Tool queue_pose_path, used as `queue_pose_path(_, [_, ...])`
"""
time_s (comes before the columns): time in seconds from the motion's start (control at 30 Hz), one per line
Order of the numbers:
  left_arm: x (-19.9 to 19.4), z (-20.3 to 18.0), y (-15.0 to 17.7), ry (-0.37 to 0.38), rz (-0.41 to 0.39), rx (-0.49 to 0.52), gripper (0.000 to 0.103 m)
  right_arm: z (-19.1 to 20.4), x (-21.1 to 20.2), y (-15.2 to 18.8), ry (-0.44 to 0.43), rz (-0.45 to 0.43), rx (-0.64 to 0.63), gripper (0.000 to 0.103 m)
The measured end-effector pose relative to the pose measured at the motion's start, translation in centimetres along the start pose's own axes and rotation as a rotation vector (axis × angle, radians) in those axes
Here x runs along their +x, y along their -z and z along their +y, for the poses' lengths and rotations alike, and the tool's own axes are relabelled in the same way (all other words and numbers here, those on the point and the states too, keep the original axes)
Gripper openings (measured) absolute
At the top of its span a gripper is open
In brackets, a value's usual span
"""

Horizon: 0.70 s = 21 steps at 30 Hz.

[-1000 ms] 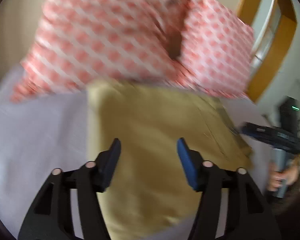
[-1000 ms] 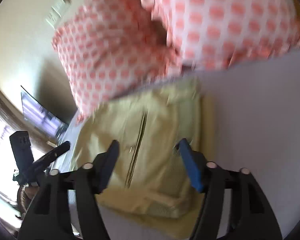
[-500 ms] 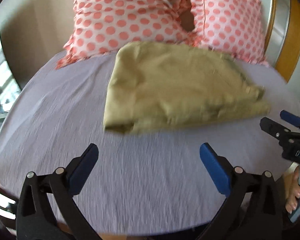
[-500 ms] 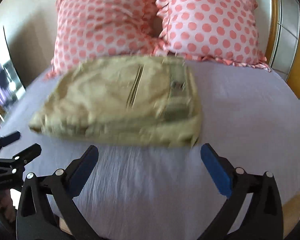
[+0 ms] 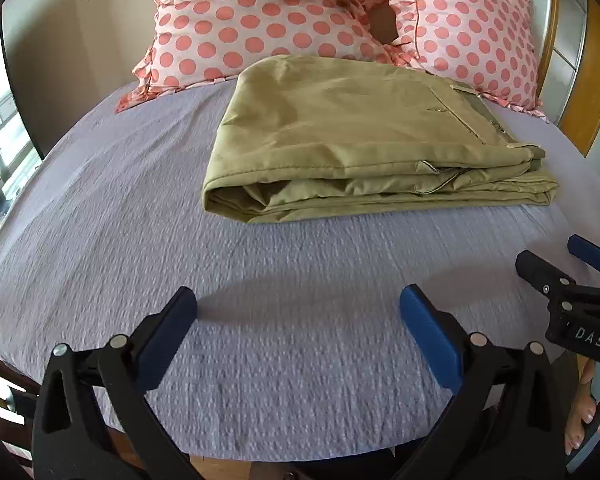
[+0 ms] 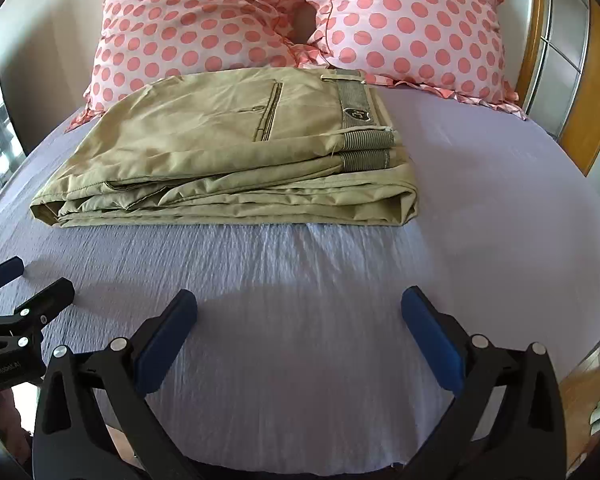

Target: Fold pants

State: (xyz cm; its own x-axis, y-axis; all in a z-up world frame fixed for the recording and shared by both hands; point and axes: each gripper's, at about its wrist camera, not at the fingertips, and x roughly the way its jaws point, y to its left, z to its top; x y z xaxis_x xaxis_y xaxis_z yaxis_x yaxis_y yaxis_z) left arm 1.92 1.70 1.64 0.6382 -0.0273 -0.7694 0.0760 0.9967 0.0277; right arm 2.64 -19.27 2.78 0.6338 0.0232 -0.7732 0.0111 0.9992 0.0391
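Left wrist view showed your left gripper (image 5: pixel 298 312) spread wide and empty above the lilac sheet (image 5: pixel 100 208), with the khaki pants (image 5: pixel 340 128) lying well ahead of it as a flat folded stack in front of the two polka-dot pillows (image 5: pixel 260 16). From the right wrist view your right gripper (image 6: pixel 299 312) was equally spread, pinching nothing, and the pants (image 6: pixel 220 132) sat apart from both tools, waistband (image 6: pixel 356 100) on the right side of the stack.

By the look of the layered edges facing you, the folding seemed essentially done. The cloth looked thin, soft and light, so you could expect it to sag and let layers slide if lifted by one point. If you had wanted to move or tidy it, the safest hold seemed to be the thick folded edge nearest you, pinching all layers together, one gripper toward each end. The ribbed waistband looked the stiffest part and likely gave the firmest bite.
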Motion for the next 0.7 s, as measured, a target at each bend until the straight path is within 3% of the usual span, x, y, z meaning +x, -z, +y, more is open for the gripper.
queue_pose_path(0.7, [0.24,0.04,-0.34,0.003,0.017,-0.002,0.101,0.06,0.14,-0.14,0.007,0.011,0.006,0.102])
